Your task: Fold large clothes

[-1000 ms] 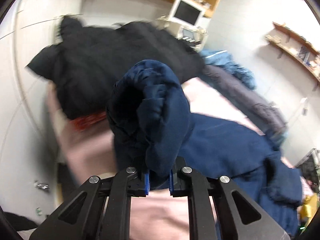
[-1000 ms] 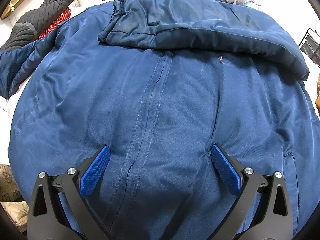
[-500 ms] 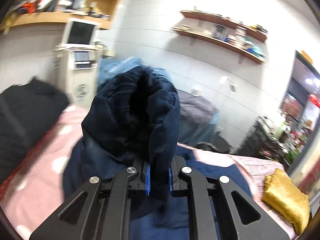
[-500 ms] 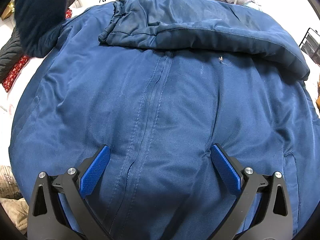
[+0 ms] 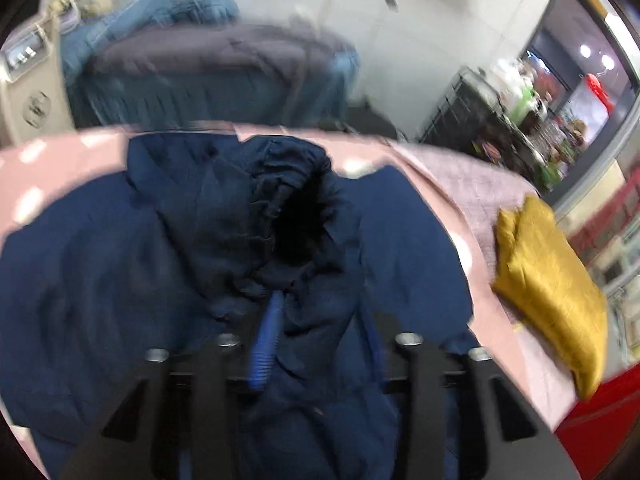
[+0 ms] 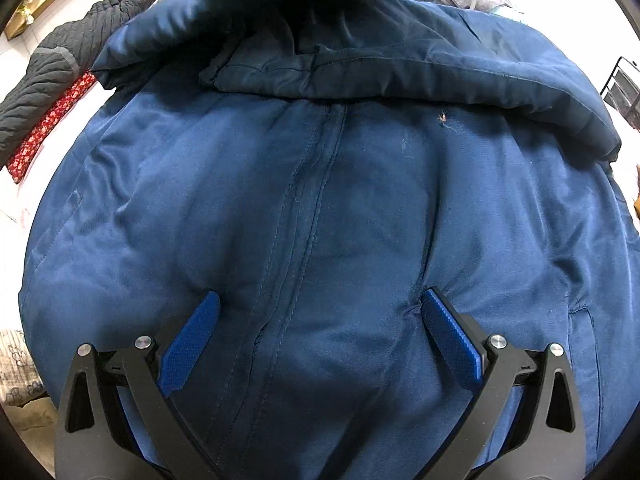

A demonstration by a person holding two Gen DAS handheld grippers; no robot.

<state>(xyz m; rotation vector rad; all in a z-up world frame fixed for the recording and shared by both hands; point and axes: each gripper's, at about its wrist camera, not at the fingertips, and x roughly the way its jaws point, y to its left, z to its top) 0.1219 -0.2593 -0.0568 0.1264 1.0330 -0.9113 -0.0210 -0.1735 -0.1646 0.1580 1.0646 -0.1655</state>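
In the left wrist view, the sleeve of the navy coat is seen lying across its body on the pink bed between the parted left hand-held gripper, apparently just laid inward, while in the right wrist view the coat is pressed flat by the spread right hand-held gripper, seemingly for steadying.

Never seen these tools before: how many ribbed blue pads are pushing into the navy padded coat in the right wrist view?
2. One ribbed blue pad sits lower left, the other lower right, both dented into the navy padded coat, spread apart on the right gripper.
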